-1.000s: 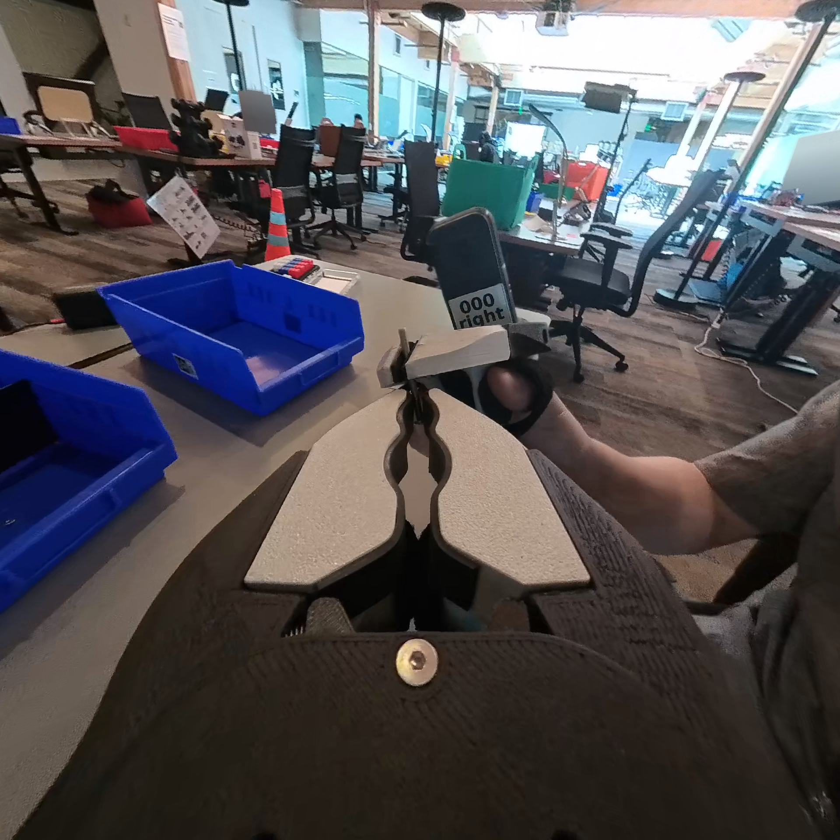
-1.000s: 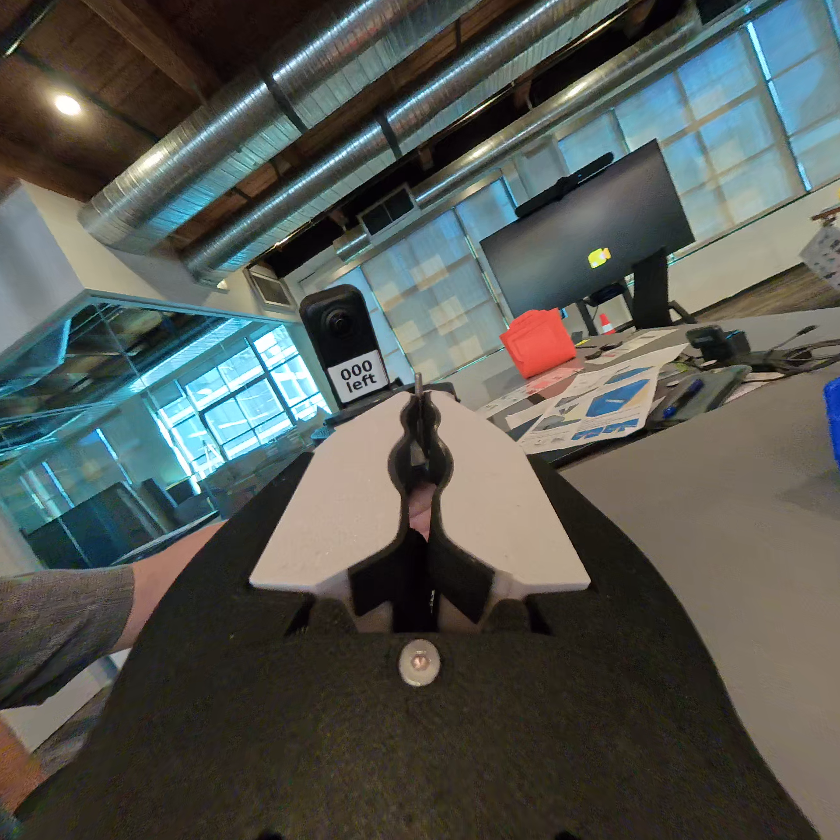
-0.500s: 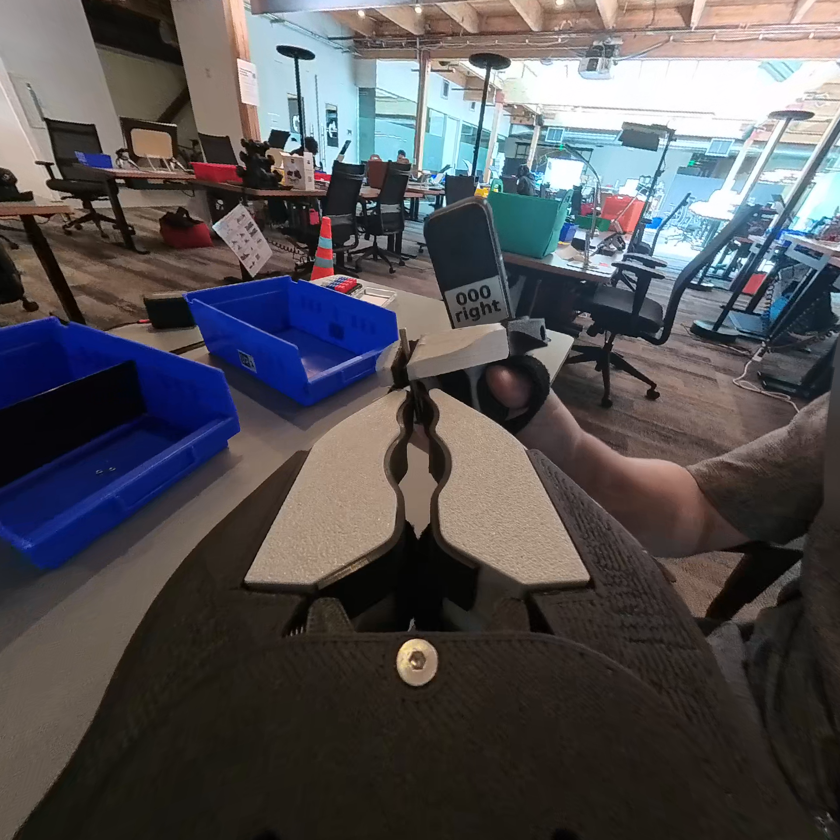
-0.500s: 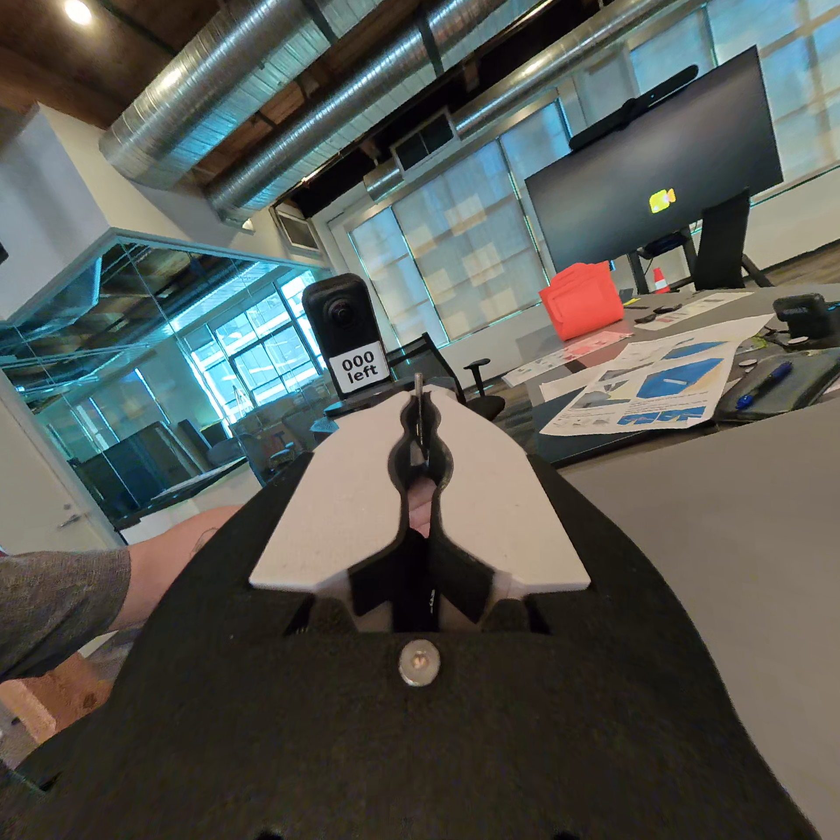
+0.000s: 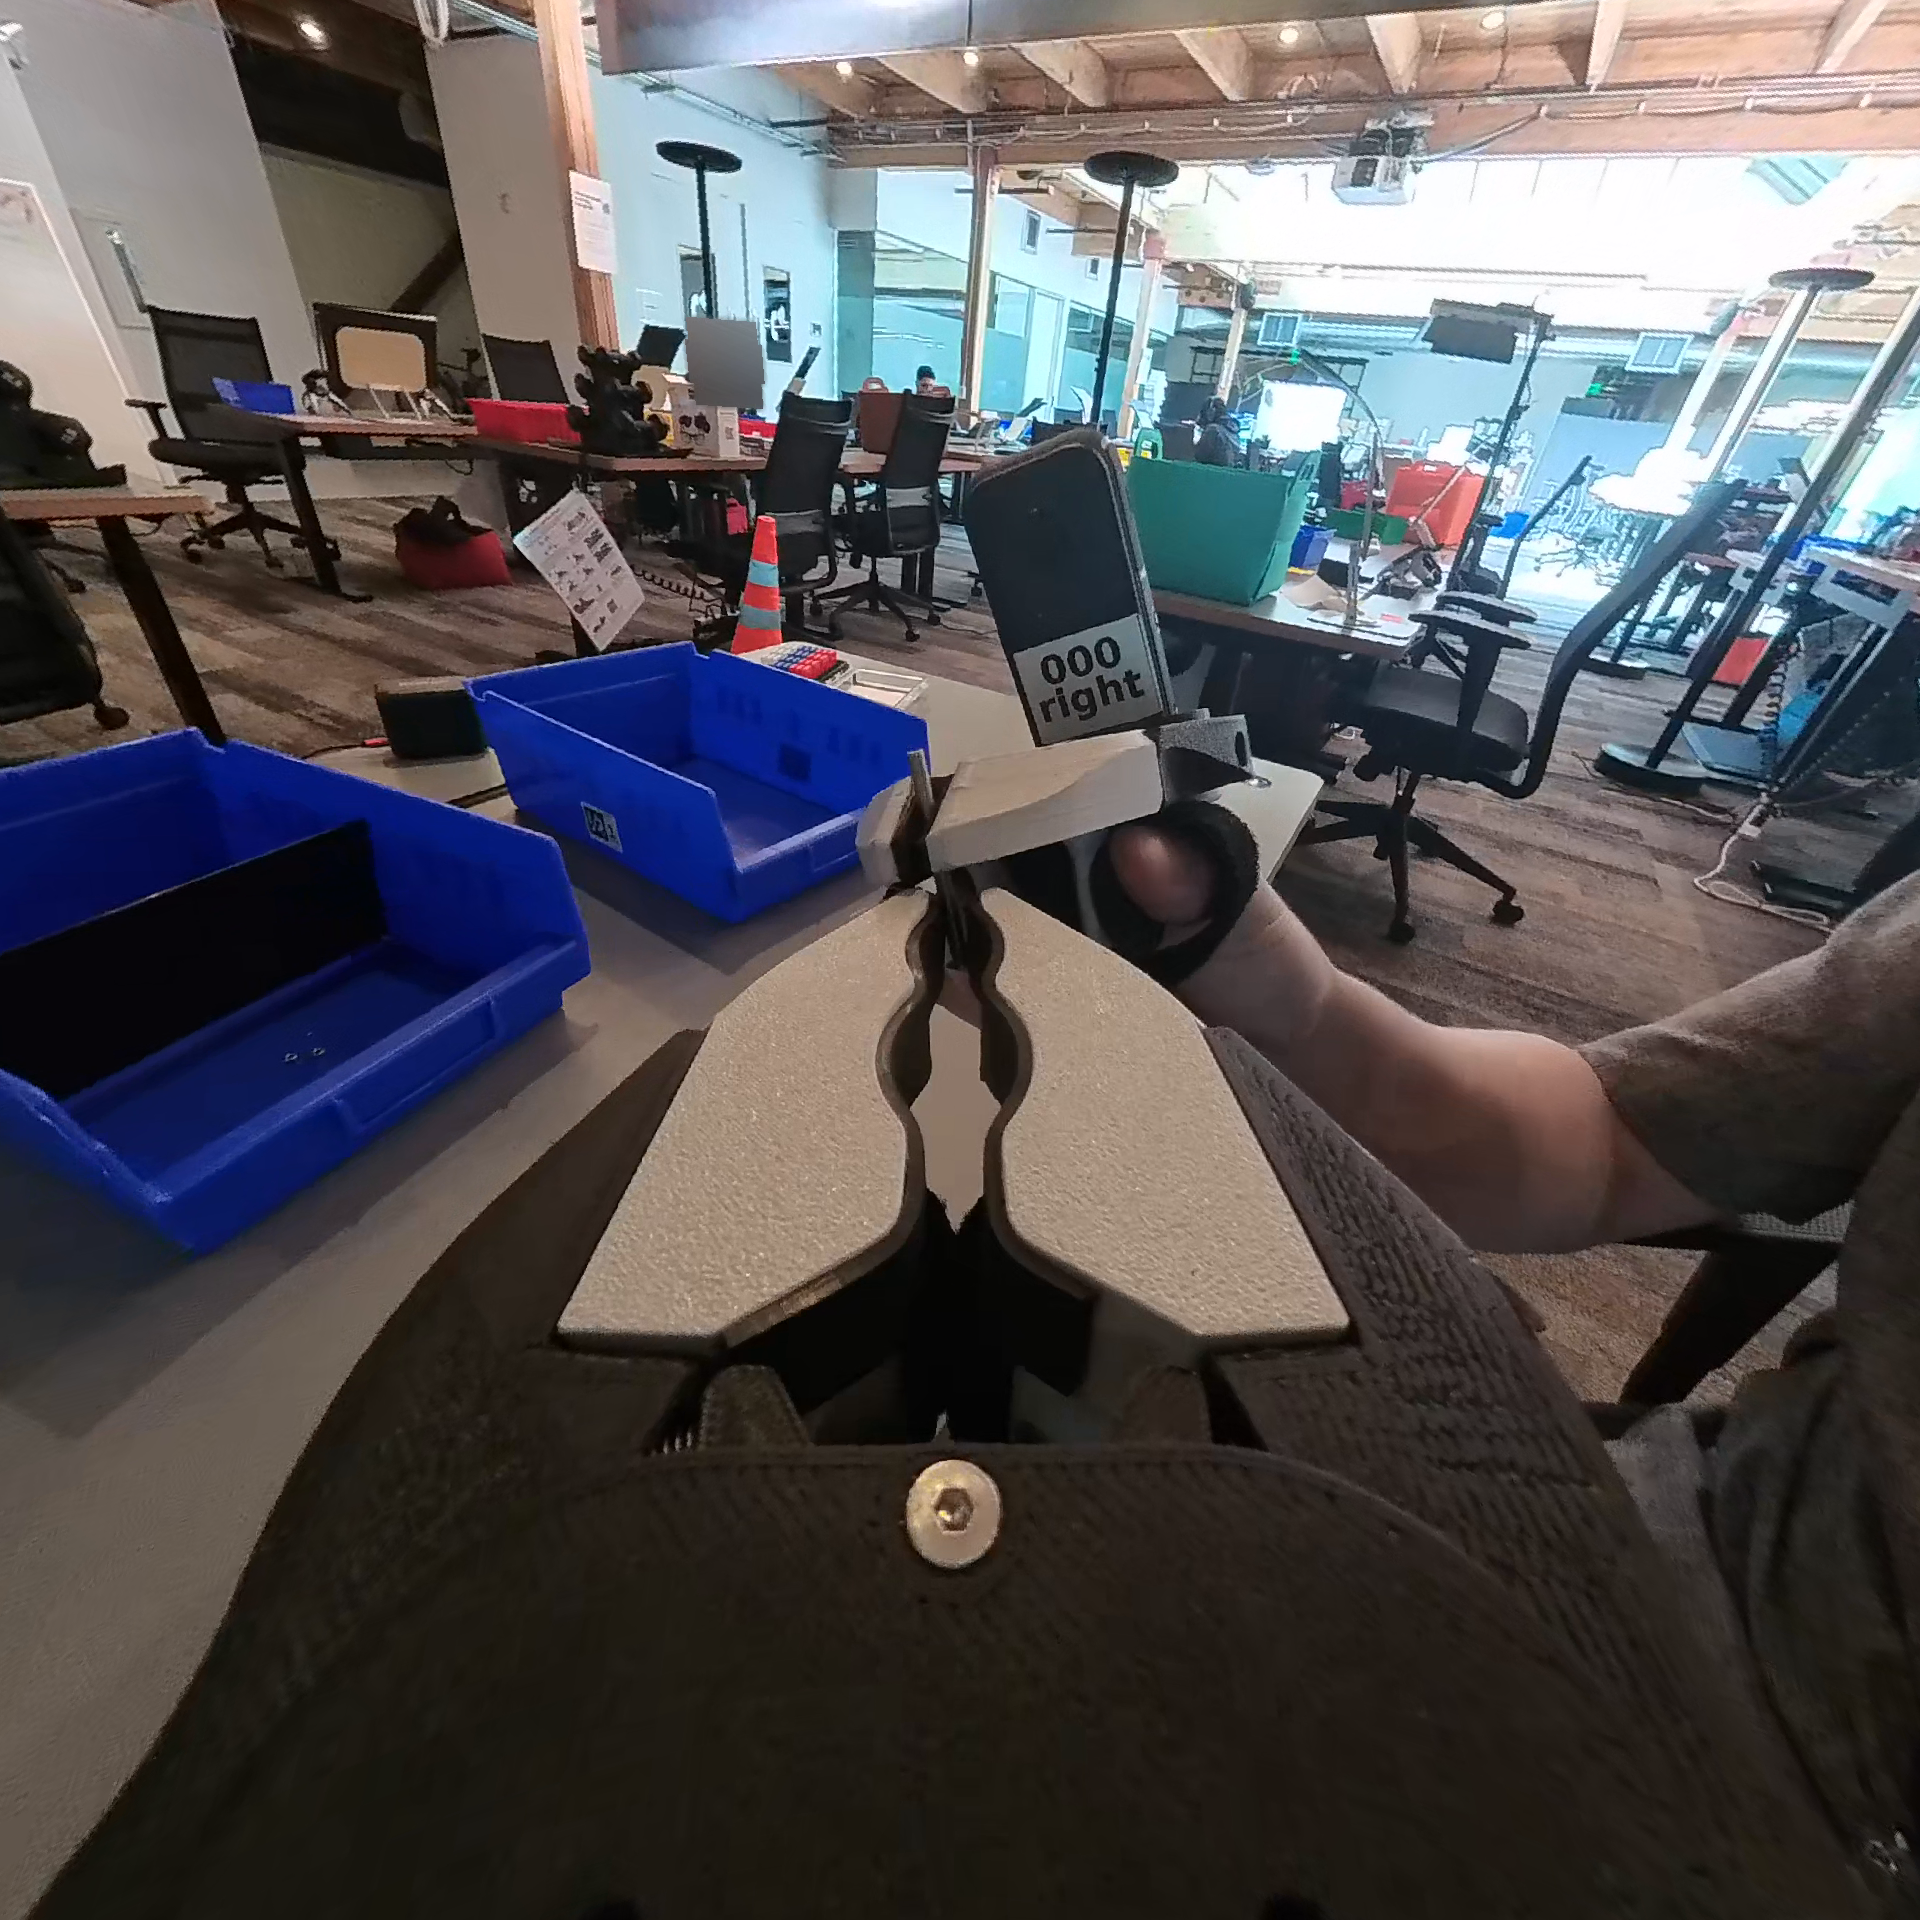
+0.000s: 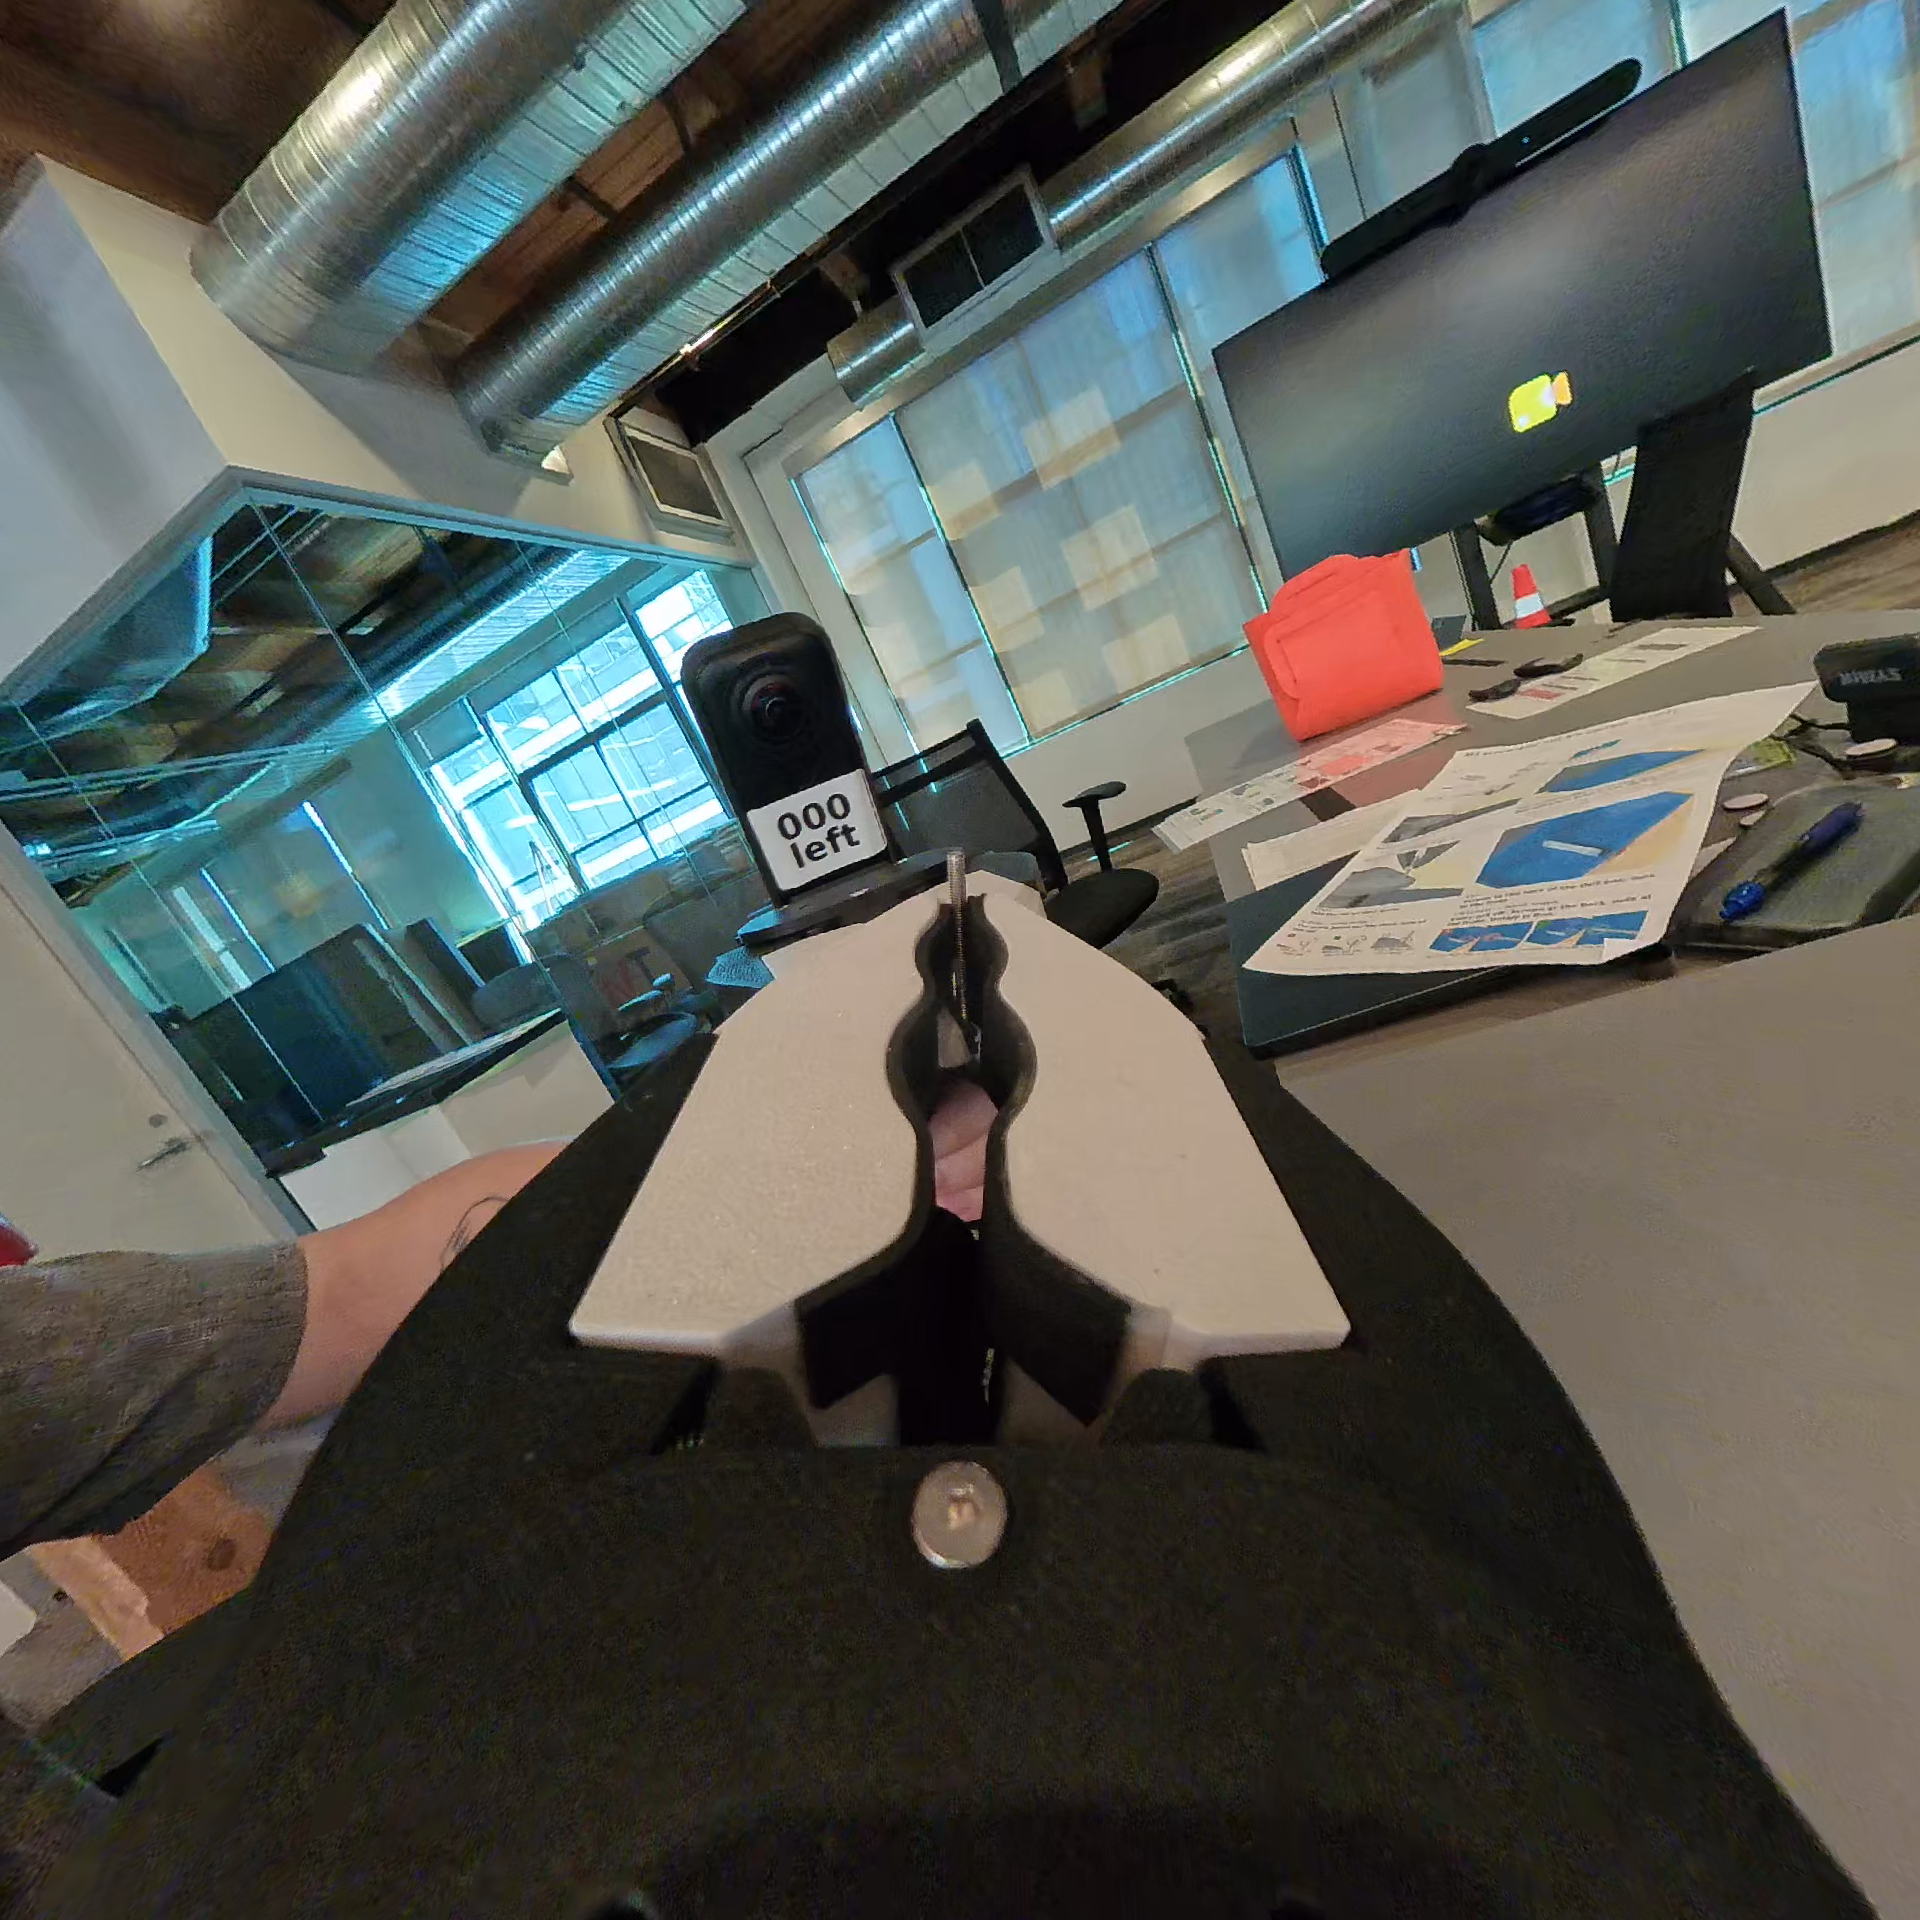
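Above the desk (image 5: 312, 1455), both grippers meet tip to tip, right hand (image 5: 1226, 935) reaching in from the side. Right gripper (image 6: 958, 925) is clamped on a thin screw (image 6: 954, 914), long axis upright, end poking up. Left gripper (image 5: 951, 935) is pinched on its lower end. Blue bins (image 5: 707, 769) sit nearby.

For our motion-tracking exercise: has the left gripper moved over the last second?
Yes. The left gripper has swung left: the far blue bin now sits farther right in its view.
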Demonstrator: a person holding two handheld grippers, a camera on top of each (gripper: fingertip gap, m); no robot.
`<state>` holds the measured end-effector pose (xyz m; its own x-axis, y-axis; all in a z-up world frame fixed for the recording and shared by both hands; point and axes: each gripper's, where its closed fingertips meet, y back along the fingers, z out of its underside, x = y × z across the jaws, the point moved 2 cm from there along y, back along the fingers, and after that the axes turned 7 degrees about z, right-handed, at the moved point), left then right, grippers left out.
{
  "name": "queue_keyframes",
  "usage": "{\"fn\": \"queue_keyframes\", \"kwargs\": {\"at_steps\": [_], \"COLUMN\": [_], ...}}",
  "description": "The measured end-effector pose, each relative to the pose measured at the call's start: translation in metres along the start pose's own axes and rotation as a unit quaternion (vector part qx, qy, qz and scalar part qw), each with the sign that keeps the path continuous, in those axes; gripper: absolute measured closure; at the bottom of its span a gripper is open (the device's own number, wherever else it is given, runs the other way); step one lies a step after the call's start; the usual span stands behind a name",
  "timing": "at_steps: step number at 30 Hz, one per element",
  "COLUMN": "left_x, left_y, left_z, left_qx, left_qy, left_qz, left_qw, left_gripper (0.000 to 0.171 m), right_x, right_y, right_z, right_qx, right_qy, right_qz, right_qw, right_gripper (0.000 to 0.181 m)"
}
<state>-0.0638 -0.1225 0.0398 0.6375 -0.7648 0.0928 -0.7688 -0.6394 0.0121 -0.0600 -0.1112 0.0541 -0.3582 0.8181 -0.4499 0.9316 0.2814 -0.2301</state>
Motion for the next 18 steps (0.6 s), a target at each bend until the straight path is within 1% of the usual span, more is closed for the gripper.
{"fn": "queue_keyframes", "kwargs": {"at_steps": [8, 18], "left_x": [-0.007, -0.010], "left_y": [-0.013, -0.016], "left_z": [0.005, 0.010], "left_qx": [-0.001, -0.002], "left_qy": [0.006, 0.013], "left_qz": [0.013, 0.021], "left_qw": [1.000, 1.000], "left_gripper": [0.167, 0.168], "right_x": [0.012, 0.017], "right_y": [0.011, 0.013], "right_z": [-0.002, 0.000], "right_qx": [0.005, 0.006], "right_qy": [-0.006, -0.012], "right_qz": [0.014, 0.018], "right_qw": [1.000, 1.000], "right_gripper": [0.179, 0.179]}}
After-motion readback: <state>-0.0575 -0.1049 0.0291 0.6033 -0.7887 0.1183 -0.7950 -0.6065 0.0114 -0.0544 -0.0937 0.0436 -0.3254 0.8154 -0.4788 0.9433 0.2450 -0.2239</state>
